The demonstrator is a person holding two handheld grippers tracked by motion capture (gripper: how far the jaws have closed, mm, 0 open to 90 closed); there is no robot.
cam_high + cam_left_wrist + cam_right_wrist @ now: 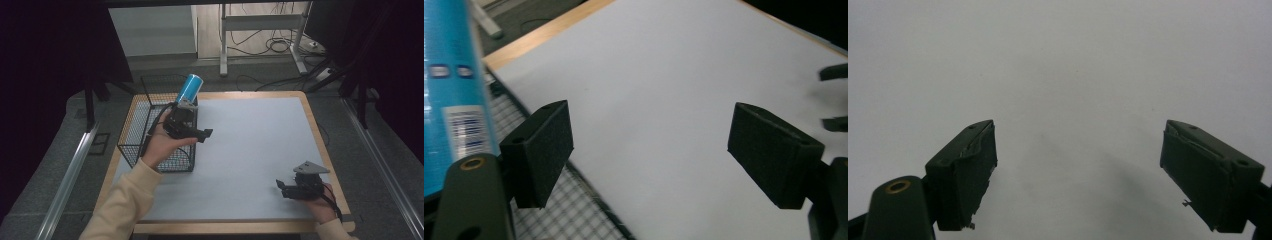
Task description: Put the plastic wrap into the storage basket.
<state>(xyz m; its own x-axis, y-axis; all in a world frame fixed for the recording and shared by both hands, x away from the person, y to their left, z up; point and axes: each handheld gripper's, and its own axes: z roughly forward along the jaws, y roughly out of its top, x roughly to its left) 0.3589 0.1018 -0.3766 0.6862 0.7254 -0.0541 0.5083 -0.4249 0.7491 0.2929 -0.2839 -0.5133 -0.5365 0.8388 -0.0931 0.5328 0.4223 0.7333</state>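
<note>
A blue can (190, 88) with a white label leans in the far right corner of a black wire basket (135, 125) and sticks out above its rim. My left gripper (205, 134) hangs over the basket's right side, just in front of the can, pointing right over the white mat. In the left gripper view the can (449, 75) rises beside the left jaw, outside the gap; the left gripper (649, 130) is open with bare mat between its pads. My right gripper (281, 187) rests near the front right corner, and in its own view the right gripper (1078, 150) is open and empty.
The white mat (250, 150) covers the wooden table, whose edge shows around it. The basket mesh (569, 210) lies under the left jaw. The other hand's gripper tips (836, 100) show far right in the left gripper view. Table legs and cables lie on the floor beyond.
</note>
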